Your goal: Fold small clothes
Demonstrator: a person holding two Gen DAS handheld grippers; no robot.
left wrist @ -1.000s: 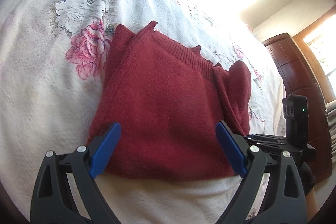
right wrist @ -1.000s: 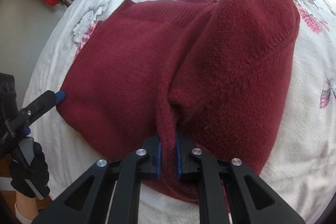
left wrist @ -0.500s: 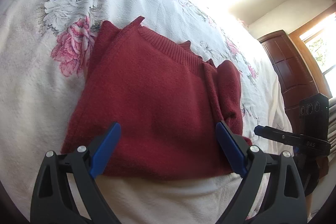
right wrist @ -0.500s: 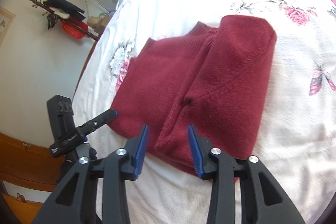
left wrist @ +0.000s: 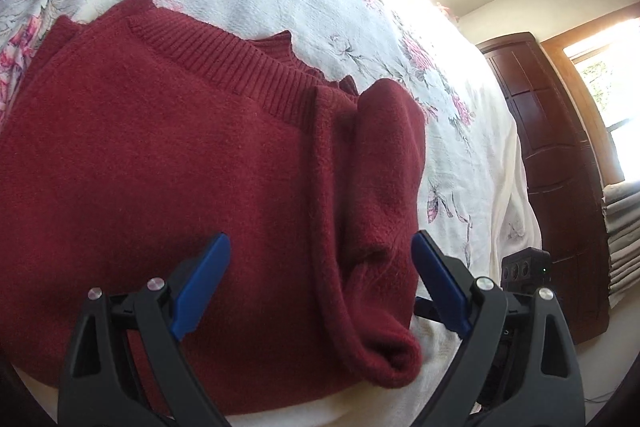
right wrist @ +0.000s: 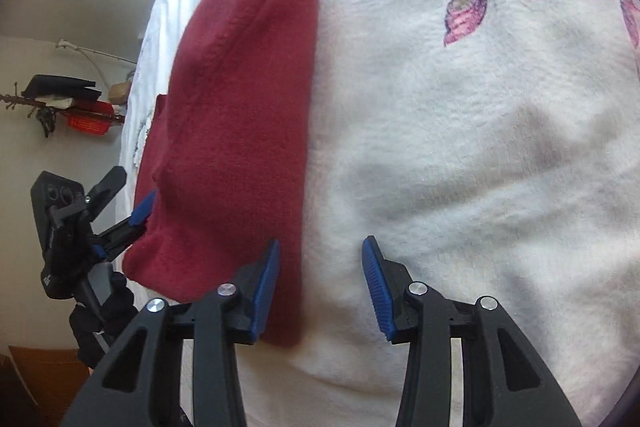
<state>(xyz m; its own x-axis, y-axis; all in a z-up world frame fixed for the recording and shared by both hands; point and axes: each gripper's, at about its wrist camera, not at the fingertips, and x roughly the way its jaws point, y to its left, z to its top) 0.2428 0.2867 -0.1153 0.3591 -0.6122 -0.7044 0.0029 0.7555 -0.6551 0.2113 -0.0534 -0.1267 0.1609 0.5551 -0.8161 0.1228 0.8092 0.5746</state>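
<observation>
Both wrist views closely overlook one sweater [left wrist: 200,167].

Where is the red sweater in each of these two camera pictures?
Left wrist view: the red sweater fills the left and centre, between the open claw tips.
Right wrist view: the sweater lies left of centre, seen edge-on.
Shared landmark: the butterfly print on the bedspread, just right of the sweater.

Red sweater [left wrist: 160,163] on floral bedspread [right wrist: 480,147]

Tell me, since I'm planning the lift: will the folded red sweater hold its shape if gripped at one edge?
Probably not: the red sweater looks soft and floppy, its sleeve fold already bulging loose. The fuzzy knit should grip well.
</observation>
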